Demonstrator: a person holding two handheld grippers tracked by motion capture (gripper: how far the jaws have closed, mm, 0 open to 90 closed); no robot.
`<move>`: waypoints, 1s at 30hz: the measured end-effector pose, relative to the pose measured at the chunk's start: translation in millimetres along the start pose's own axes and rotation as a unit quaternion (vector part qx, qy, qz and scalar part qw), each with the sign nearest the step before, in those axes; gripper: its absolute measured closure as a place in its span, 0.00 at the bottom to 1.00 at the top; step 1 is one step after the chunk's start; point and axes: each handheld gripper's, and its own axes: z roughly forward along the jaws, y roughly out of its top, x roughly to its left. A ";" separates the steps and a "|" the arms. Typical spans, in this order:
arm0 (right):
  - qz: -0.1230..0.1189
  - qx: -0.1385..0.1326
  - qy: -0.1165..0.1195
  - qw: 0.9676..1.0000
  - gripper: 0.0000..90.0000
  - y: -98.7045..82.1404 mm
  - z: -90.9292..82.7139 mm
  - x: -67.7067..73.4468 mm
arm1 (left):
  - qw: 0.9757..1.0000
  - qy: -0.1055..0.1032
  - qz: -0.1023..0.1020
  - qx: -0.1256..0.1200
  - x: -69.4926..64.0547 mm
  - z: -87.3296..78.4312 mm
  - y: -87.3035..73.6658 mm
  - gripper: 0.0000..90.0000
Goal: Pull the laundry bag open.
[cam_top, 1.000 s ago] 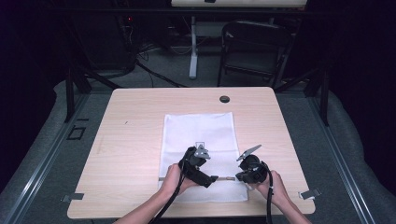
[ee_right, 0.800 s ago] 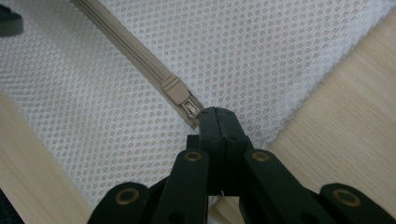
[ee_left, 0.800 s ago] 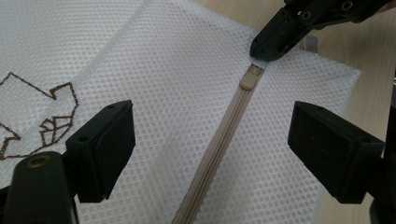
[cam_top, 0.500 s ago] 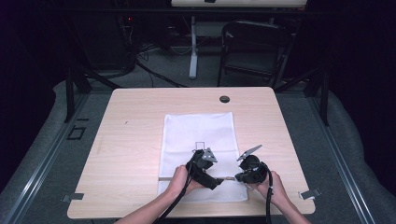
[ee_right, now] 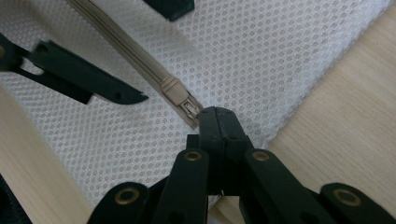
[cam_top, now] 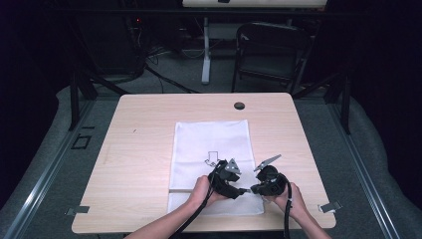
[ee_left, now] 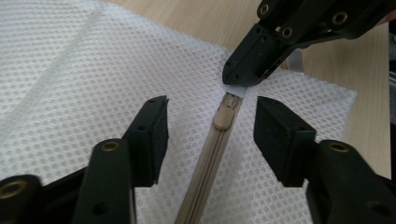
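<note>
The high view looks forward and down from above the person's side, taking in the whole bench [cam_top: 149, 129] from afar. Each claw camera rides close over the white mesh bag [ee_left: 84, 70], looking along its own jaws. Both close views share the beige zipper [ee_left: 219, 135] and its slider [ee_right: 175, 91], seen from opposite ends.

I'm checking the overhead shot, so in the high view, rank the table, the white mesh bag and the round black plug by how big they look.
1. Table, by far the largest.
2. White mesh bag, covering part of the table's middle.
3. Round black plug, a small dot near the far edge.
</note>
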 end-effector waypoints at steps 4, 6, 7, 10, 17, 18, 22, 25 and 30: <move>0.001 0.000 0.000 1.000 1.00 0.0 -0.1 0.4 | 1.000 -0.001 0.009 0.008 -2.6 6.0 1.3 0.64; -0.003 0.002 -0.001 1.000 1.00 0.1 -0.3 0.6 | 1.000 -0.007 0.010 0.011 -2.4 7.9 2.9 0.69; -0.004 0.003 -0.002 1.000 1.00 0.2 -0.4 0.8 | 1.000 -0.007 0.013 0.009 -2.4 8.8 3.7 0.70; -0.005 0.002 -0.004 1.000 1.00 0.3 -0.2 1.8 | 1.000 -0.007 0.019 0.013 -3.1 10.7 5.5 0.77; -0.008 0.001 -0.009 1.000 1.00 0.4 0.2 2.1 | 0.999 -0.017 0.026 0.015 -2.0 13.4 5.6 0.82; -0.008 0.002 -0.009 1.000 1.00 0.4 0.2 2.1 | 0.999 -0.017 0.027 0.017 -2.4 13.9 5.6 0.82; -0.009 0.005 -0.011 1.000 1.00 0.6 -0.1 2.3 | 0.999 -0.018 0.034 0.020 -3.8 15.5 6.1 0.86; -0.009 0.004 -0.011 1.000 1.00 0.7 0.0 2.4 | 0.999 -0.016 0.037 0.024 -4.5 15.8 6.1 0.90; -0.010 0.007 -0.015 1.000 1.00 0.9 0.0 2.1 | 0.999 -0.019 0.034 0.023 -4.5 15.9 6.4 0.91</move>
